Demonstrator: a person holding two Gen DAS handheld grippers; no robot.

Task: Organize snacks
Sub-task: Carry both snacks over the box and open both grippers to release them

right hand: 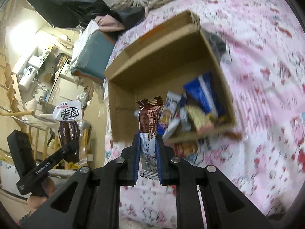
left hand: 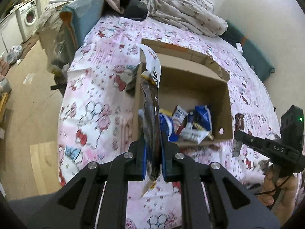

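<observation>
Left gripper point(left hand: 152, 152) clamps a dark meat pouch point(left hand: 151, 103) edge-on above the near-left corner of the open box point(left hand: 226, 103), which sits mid-bed point(left hand: 99, 95) with blue and white snacks point(left hand: 190, 124) heaped against its near wall, and over at the right edge the right gripper point(left hand: 239, 133) carries a brown bar point(left hand: 239, 123). Right gripper point(right hand: 148, 148), in its own view, pinches that bar point(right hand: 149, 122) upright just short of the box point(right hand: 215, 57), snacks point(right hand: 192, 110) crowding the right end, while the left gripper point(right hand: 73, 148) at left holds the pouch point(right hand: 69, 131) beside the bed point(right hand: 266, 95).
</observation>
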